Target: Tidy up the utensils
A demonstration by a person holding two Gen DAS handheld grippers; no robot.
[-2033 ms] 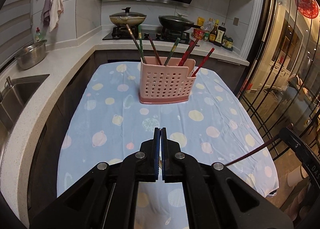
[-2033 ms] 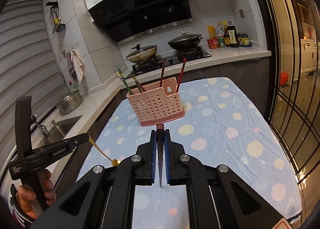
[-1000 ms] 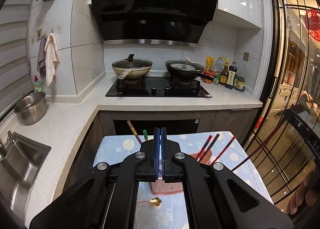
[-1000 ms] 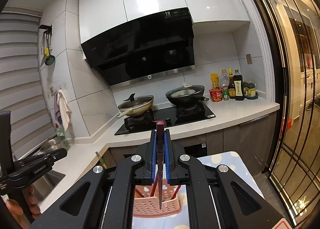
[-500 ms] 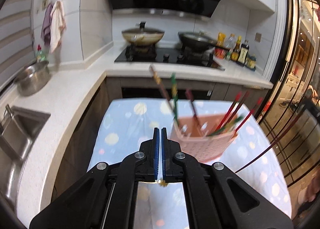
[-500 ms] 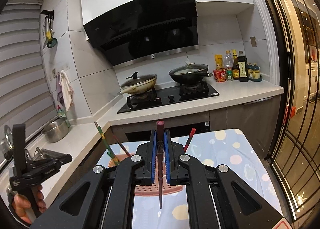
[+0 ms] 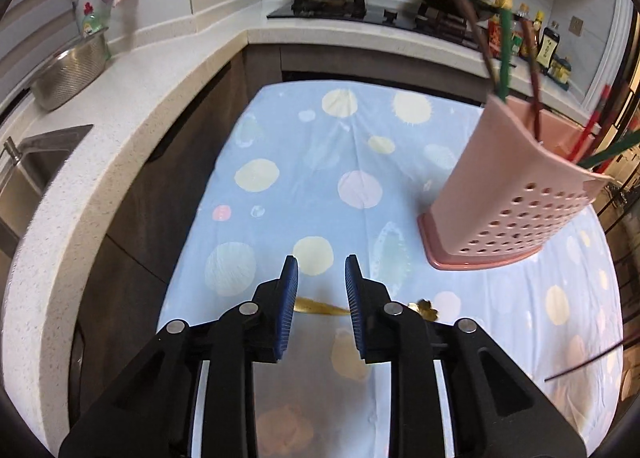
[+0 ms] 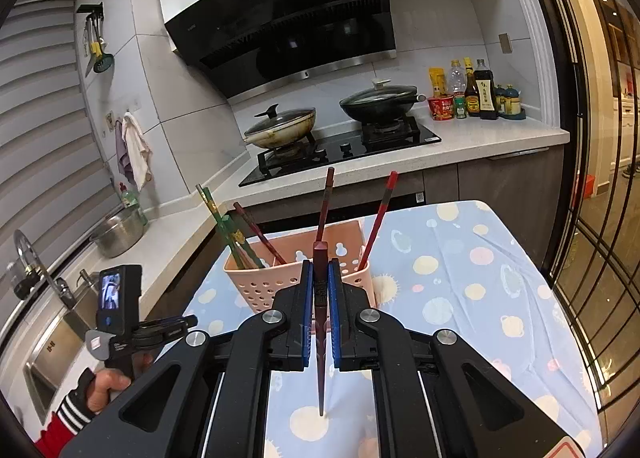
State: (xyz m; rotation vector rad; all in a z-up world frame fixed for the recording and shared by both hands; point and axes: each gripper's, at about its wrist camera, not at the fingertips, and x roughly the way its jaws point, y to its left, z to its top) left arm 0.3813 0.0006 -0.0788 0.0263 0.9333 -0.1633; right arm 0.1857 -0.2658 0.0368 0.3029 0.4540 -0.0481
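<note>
A pink perforated utensil basket [image 7: 516,194] stands on the blue dotted tablecloth [image 7: 304,162] and holds several red, brown and green chopsticks. My left gripper [image 7: 321,270] is open, low over the cloth, left of the basket. A small gold spoon [image 7: 320,307] lies on the cloth between and just behind its fingers. My right gripper [image 8: 320,270] is shut on a dark red chopstick [image 8: 320,322], held upright in front of the basket [image 8: 276,282]. The left gripper [image 8: 120,314] also shows at the lower left of the right wrist view.
A white counter [image 7: 132,106] wraps the left and far side, with a steel bowl [image 7: 68,74], a sink [image 7: 28,174] and a stove with two pans [image 8: 280,126]. Sauce bottles [image 8: 476,90] stand at the back right. A glass door with black bars [image 8: 592,218] is on the right.
My left gripper has dropped toward the cloth and opened; the gold spoon now lies between its fingers. My right gripper still holds the chopstick and has tilted down toward the basket.
</note>
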